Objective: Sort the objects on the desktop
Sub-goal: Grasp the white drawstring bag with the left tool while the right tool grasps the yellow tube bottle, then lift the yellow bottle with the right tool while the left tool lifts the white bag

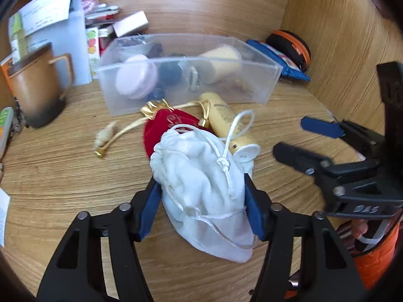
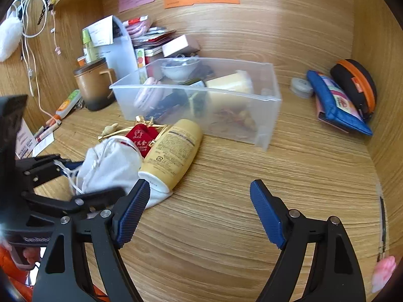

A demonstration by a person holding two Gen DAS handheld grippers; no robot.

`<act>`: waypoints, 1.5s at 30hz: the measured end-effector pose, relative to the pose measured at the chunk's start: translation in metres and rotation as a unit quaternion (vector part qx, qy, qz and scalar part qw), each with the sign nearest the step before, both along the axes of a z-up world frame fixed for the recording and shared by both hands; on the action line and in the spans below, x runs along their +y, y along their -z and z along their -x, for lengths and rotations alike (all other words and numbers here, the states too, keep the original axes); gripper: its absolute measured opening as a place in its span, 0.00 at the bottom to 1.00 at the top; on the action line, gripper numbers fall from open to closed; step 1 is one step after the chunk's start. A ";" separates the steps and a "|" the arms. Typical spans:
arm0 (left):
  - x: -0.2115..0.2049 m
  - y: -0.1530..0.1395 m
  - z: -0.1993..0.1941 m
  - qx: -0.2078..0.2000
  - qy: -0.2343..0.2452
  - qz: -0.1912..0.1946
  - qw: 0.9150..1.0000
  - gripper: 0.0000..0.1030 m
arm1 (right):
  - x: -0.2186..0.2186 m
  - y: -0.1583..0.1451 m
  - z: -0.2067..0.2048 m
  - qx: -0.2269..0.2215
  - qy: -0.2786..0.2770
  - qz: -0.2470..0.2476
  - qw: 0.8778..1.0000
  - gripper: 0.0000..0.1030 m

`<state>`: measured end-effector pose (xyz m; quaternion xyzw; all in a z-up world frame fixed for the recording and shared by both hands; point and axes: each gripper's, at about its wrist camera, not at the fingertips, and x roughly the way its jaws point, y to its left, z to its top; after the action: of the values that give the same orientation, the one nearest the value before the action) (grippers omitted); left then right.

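Observation:
My left gripper (image 1: 201, 183) is shut on a white drawstring pouch (image 1: 201, 181), its blue pads pressed against both sides; the pouch also shows in the right wrist view (image 2: 108, 163). Behind it lie a red velvet pouch (image 1: 171, 123) with gold cords and a yellow lotion bottle (image 1: 226, 123), which also shows in the right wrist view (image 2: 173, 151). A clear plastic bin (image 1: 264, 83) holding several items stands beyond them. My right gripper (image 2: 199, 196) is open and empty over bare desk, right of the bottle; it shows at the right of the left wrist view (image 1: 289, 136).
A brown mug (image 1: 37, 88) stands at the left with papers and boxes (image 1: 50, 20) behind. A blue wallet (image 2: 337, 103) and a black-and-orange case (image 2: 357, 83) lie against the right wall. A small round tin (image 2: 301, 86) sits beside them. Wooden walls enclose the desk.

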<state>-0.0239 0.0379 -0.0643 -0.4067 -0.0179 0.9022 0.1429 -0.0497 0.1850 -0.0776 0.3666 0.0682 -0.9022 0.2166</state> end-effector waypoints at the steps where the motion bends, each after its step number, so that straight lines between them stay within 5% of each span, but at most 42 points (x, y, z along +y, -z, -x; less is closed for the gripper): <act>1: -0.003 -0.002 -0.002 0.005 -0.002 0.001 1.000 0.57 | -0.003 0.001 0.001 -0.001 -0.003 -0.001 1.000 0.77; 16: -0.080 -0.016 -0.011 0.042 -0.071 -0.012 0.997 0.56 | -0.053 0.016 0.034 -0.051 -0.022 -0.035 0.998 0.76; 22: -0.093 -0.013 -0.003 0.041 -0.067 -0.021 0.997 0.56 | -0.065 0.019 0.045 -0.042 -0.020 -0.073 0.996 0.60; 45: -0.070 -0.016 0.014 0.041 -0.039 -0.017 0.998 0.56 | -0.034 0.014 0.062 -0.072 -0.049 -0.023 0.996 0.31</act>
<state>-0.0375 -0.0326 -0.0485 -0.3658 -0.0436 0.9225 0.1152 -0.1113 0.1513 -0.0916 0.4319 0.0908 -0.8598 0.2568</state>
